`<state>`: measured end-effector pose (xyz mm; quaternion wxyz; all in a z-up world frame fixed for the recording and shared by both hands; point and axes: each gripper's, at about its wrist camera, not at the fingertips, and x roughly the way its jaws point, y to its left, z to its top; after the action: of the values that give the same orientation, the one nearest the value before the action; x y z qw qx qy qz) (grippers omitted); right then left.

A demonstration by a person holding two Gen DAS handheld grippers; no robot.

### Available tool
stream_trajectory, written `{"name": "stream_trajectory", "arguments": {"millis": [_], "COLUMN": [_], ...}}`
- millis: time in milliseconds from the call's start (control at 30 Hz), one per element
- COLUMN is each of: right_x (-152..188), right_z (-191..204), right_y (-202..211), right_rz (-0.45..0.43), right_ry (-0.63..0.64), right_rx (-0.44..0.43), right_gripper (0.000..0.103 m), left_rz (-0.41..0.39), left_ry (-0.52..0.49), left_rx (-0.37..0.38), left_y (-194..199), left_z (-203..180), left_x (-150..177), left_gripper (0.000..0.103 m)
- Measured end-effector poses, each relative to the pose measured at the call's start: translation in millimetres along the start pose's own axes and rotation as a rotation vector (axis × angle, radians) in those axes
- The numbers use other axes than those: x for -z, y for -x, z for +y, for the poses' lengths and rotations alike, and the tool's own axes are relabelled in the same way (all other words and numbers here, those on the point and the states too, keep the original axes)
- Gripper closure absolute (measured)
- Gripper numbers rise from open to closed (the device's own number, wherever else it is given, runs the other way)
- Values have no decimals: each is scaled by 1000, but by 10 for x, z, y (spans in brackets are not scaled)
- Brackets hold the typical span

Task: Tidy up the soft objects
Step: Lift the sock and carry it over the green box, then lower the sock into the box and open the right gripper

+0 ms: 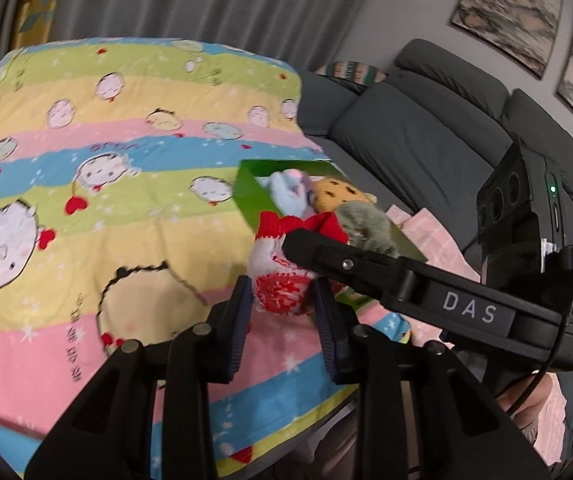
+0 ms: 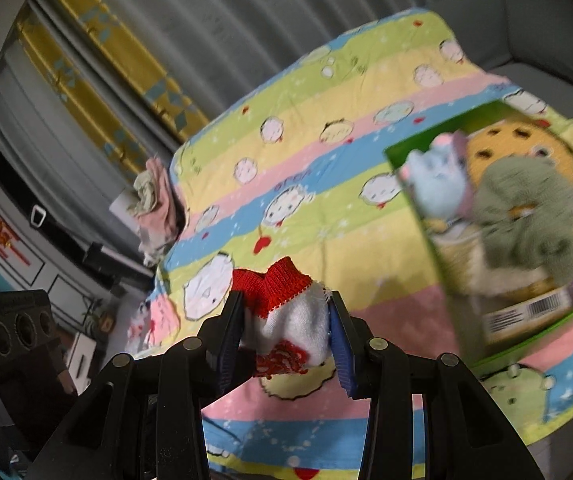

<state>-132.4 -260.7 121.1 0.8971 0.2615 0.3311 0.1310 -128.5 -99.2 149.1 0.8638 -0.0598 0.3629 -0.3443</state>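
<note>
A red-and-white sock (image 1: 282, 280) hangs over the striped quilt, held from both sides. My left gripper (image 1: 283, 300) is shut on its lower patterned part. One finger (image 1: 326, 258) of the right gripper crosses in front of the sock from the right. In the right wrist view my right gripper (image 2: 286, 312) is shut on the sock (image 2: 290, 320), its red cuff sticking up between the pads. Behind it, a green box (image 1: 252, 196) (image 2: 446, 128) lies on the quilt and holds a blue plush (image 2: 434, 188), a yellow dotted plush (image 2: 498, 148) and a grey-green plush (image 2: 526, 216).
A cartoon-print quilt (image 1: 106, 168) covers the surface. A grey sofa (image 1: 426, 132) stands at the right, with pink cloth (image 1: 430, 236) in front of it. A pile of clothes (image 2: 154, 200) sits at the quilt's far left edge, near a TV cabinet (image 2: 14, 216). Grey curtains hang behind.
</note>
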Motion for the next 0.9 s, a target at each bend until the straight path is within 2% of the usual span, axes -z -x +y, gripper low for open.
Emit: {"name": "stream_trajectory", "arguments": {"millis": [300, 467, 733, 900], "right_x": [-144, -242, -444, -555], "right_z": [-294, -548, -934, -1140], "right_y": [390, 462, 462, 353], "right_rz": [-116, -145, -137, -103], "right_ry": [-26, -53, -112, -139], "right_rx": [76, 149, 231, 270], "right_gripper": [60, 60, 60, 60], "left_rz": [6, 58, 127, 168], "left_ry": [-88, -98, -107, -116], "left_rx": [59, 93, 125, 91], "left_y": [-321, -644, -1098, -1329], "left_z": [-405, -524, -673, -719], "left_x": [-190, -304, -434, -468], "left_gripper": [76, 76, 78, 79]}}
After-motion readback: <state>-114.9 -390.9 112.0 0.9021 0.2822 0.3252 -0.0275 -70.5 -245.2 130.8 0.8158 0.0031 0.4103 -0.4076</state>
